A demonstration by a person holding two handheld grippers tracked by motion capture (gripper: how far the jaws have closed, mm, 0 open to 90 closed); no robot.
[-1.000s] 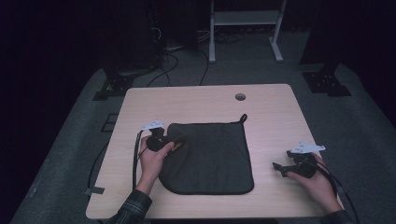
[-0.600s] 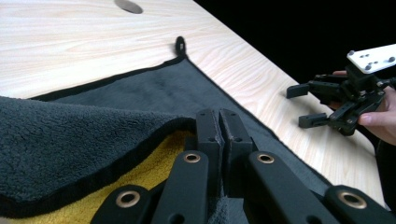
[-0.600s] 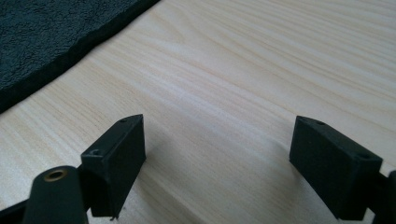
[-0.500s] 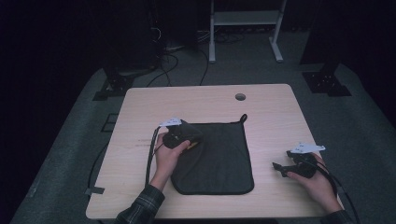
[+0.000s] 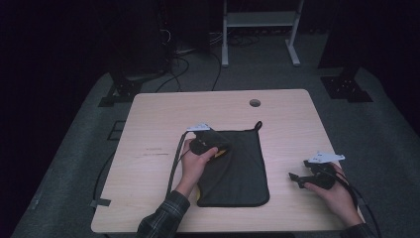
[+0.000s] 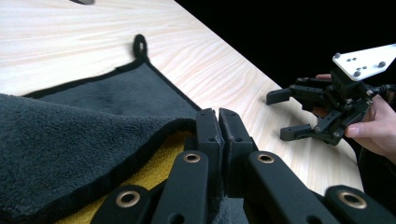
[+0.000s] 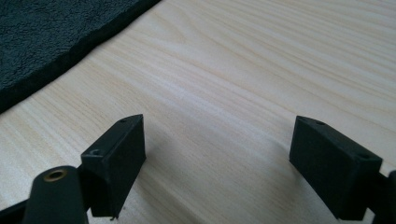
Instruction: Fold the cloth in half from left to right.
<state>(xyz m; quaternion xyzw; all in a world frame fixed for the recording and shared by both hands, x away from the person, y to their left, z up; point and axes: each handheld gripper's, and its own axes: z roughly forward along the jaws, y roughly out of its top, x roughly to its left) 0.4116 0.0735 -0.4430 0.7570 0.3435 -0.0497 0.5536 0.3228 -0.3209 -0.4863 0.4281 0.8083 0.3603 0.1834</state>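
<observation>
The cloth (image 5: 240, 166) lay on the desk (image 5: 153, 134), a little toward my side of its middle, with its long axis running from my edge toward the far edge. Its hanging loop (image 5: 257, 124) sat at the far right corner and pointed away from me. The cloth was a dark grey, fleecy square with a black bound hem, and its underside was yellow (image 6: 154, 172), which showed where the left part was turned up and over the rest. A sliver of the same yellow showed at the near left corner in the high view. My left gripper (image 5: 214, 145) sat over the far left part of the cloth, pointing to my right, with its jaws clenched on the hem of the lifted fold; in the left gripper view the two pads met at the black edge, with grey pile draped to their left and the flat layer lying beyond. The folded part made the cloth narrower than it was long. My right gripper (image 5: 297, 179) rested low over the bare desk near the right edge, well apart from the cloth, pointing left toward it. Its jaws stood wide and held nothing; in the right gripper view I saw plain wood grain between them and the cloth's near right edge (image 7: 56, 42) farther off. A round hole (image 5: 254, 102) sat in the desk near its far edge.
</observation>
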